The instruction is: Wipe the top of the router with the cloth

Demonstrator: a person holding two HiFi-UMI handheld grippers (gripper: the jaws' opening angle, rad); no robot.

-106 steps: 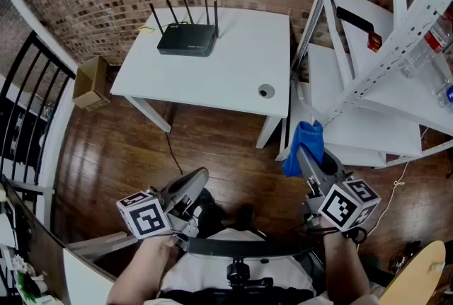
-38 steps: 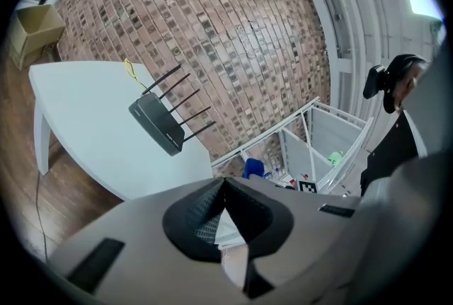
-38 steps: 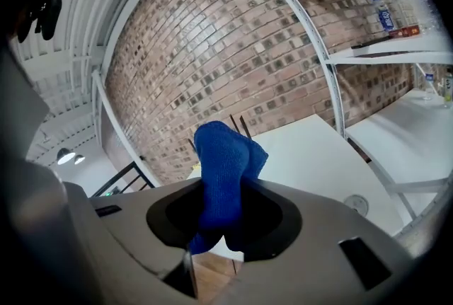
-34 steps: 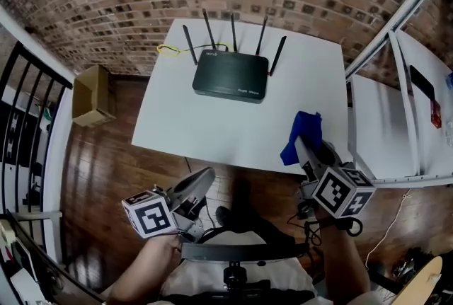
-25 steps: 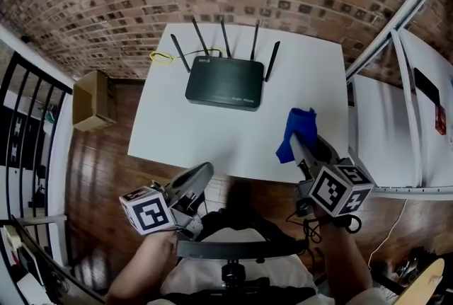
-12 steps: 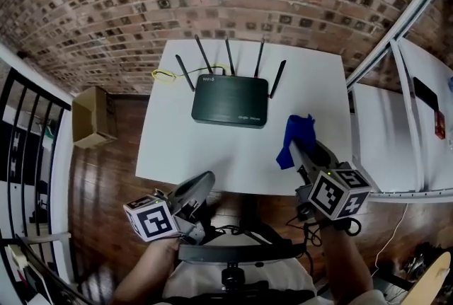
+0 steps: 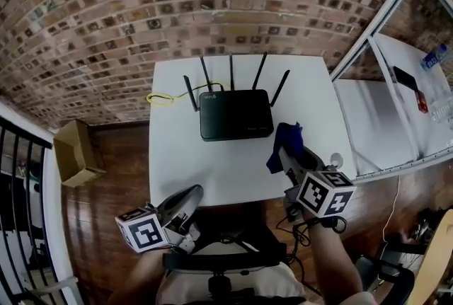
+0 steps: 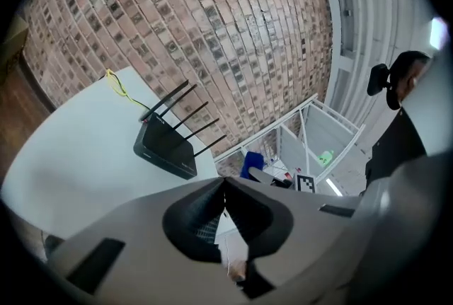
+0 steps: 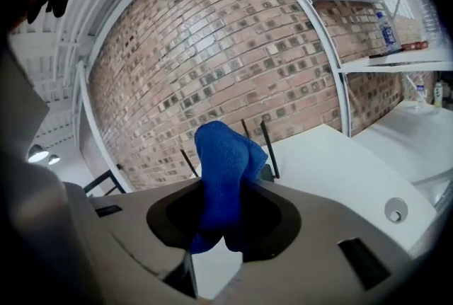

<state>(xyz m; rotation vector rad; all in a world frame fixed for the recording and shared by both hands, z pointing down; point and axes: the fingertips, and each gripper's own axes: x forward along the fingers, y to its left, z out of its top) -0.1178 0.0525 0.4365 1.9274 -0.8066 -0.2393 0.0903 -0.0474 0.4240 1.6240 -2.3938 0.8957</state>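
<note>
The black router (image 7: 236, 114) with its upright antennas lies at the back middle of the white table (image 7: 177, 155). My right gripper (image 7: 287, 153) is shut on a blue cloth (image 7: 285, 142), which hangs just off the router's front right corner, apart from it. In the right gripper view the cloth (image 9: 223, 169) bulges up between the jaws and hides most of the router; antennas (image 9: 269, 148) show beside it. My left gripper (image 7: 187, 197) is shut and empty, low at the table's front edge. The left gripper view shows the router (image 8: 164, 148) far ahead.
A round grommet (image 7: 335, 158) sits in the table's right front corner. A yellow cable (image 7: 159, 98) loops left of the router. White shelving (image 7: 396, 105) stands to the right, a cardboard box (image 7: 76, 153) and a black railing (image 7: 21, 226) to the left. A brick wall is behind.
The view has closed in on the table. My right gripper has carried the cloth forward to the router's right front corner. The left gripper stays low at the front edge.
</note>
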